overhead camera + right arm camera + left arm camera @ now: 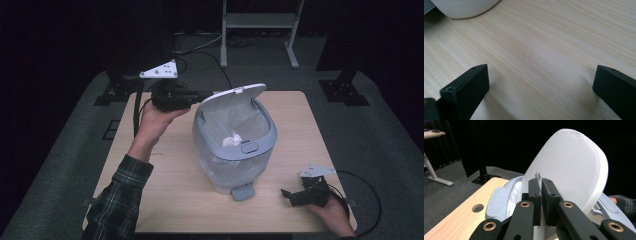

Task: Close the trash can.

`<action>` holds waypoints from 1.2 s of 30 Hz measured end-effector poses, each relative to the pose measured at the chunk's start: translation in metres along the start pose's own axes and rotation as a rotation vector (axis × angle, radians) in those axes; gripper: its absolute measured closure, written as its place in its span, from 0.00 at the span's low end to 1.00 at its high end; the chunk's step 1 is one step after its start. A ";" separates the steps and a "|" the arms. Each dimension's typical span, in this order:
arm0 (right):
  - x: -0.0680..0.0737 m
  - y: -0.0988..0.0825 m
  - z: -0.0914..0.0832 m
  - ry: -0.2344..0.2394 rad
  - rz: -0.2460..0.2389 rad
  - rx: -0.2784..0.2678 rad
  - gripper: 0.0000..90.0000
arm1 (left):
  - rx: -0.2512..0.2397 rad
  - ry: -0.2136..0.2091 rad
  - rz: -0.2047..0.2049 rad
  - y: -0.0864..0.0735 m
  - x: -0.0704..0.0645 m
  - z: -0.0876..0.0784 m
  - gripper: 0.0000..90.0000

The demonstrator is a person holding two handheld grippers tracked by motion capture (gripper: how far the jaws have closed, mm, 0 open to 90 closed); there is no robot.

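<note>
A pale grey pedal bin [235,167] stands mid-table with its white lid [239,93] raised. It holds a clear liner and a crumpled white paper [231,141]. My left gripper [206,93], held high in a hand with a plaid sleeve, reaches the lid's left rim. In the left gripper view its jaws [541,183] are pressed together on the rim of the lid [574,165]. My right gripper [286,194] rests on the table at the front right, beside the bin's pedal [243,191]. Its jaws [541,85] stand wide apart over bare wood.
The light wooden table [165,200] has a round hole [477,208] near its left edge. A white metal stand [260,20] is on the grey floor behind the table. Black cables trail from both grippers.
</note>
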State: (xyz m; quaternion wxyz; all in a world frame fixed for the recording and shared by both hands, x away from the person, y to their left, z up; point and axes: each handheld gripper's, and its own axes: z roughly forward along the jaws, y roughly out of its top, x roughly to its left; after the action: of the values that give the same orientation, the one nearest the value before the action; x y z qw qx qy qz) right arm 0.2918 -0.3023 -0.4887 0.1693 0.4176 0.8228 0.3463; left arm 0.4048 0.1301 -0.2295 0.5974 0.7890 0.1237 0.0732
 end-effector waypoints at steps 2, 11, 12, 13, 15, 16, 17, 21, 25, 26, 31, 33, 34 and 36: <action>0.000 0.000 0.000 0.000 -0.001 0.000 0.00 | 0.004 -0.007 -0.001 0.000 -0.002 0.001 0.96; 0.000 0.000 0.000 0.000 -0.001 0.000 0.00 | 0.028 -0.046 0.012 0.000 -0.014 0.009 0.96; 0.000 0.000 0.000 -0.001 -0.001 0.000 0.00 | 0.030 -0.052 0.011 -0.001 -0.015 0.010 0.96; 0.000 0.000 0.000 -0.001 -0.001 0.000 0.00 | 0.035 -0.058 0.012 -0.001 -0.016 0.010 0.96; 0.000 0.000 0.000 -0.001 -0.002 -0.001 0.00 | 0.035 -0.062 0.014 -0.001 -0.018 0.013 0.96; 0.000 0.000 0.000 -0.001 -0.002 -0.001 0.00 | 0.038 -0.067 0.013 -0.002 -0.019 0.014 0.96; 0.000 0.000 0.000 0.000 -0.002 -0.001 0.00 | 0.038 -0.070 0.013 -0.002 -0.020 0.015 0.96; 0.000 0.000 0.000 0.000 -0.002 -0.001 0.00 | 0.054 -0.082 0.020 -0.004 -0.025 0.020 0.95; 0.000 0.000 0.000 0.001 -0.002 0.000 0.00 | 0.066 -0.098 0.024 -0.004 -0.030 0.025 0.95; 0.000 0.000 0.000 0.001 -0.001 0.000 0.00 | 0.069 -0.102 0.024 -0.004 -0.031 0.026 0.95; 0.000 0.000 0.000 0.001 -0.002 0.000 0.00 | 0.088 -0.117 0.030 -0.005 -0.037 0.032 0.95; 0.000 0.000 0.000 0.001 -0.001 0.000 0.00 | 0.100 -0.112 0.033 -0.005 -0.041 0.036 0.95; 0.000 0.000 0.000 0.001 -0.001 0.000 0.00 | 0.101 -0.116 0.033 -0.005 -0.043 0.037 0.95; 0.000 0.000 0.000 0.001 -0.001 0.000 0.00 | 0.113 -0.121 0.036 -0.005 -0.047 0.041 0.95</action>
State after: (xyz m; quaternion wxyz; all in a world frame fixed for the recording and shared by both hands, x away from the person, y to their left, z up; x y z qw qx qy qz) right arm 0.2918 -0.3023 -0.4886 0.1690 0.4168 0.8232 0.3464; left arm 0.3699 0.0806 -0.2440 0.5567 0.8266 0.0771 0.0290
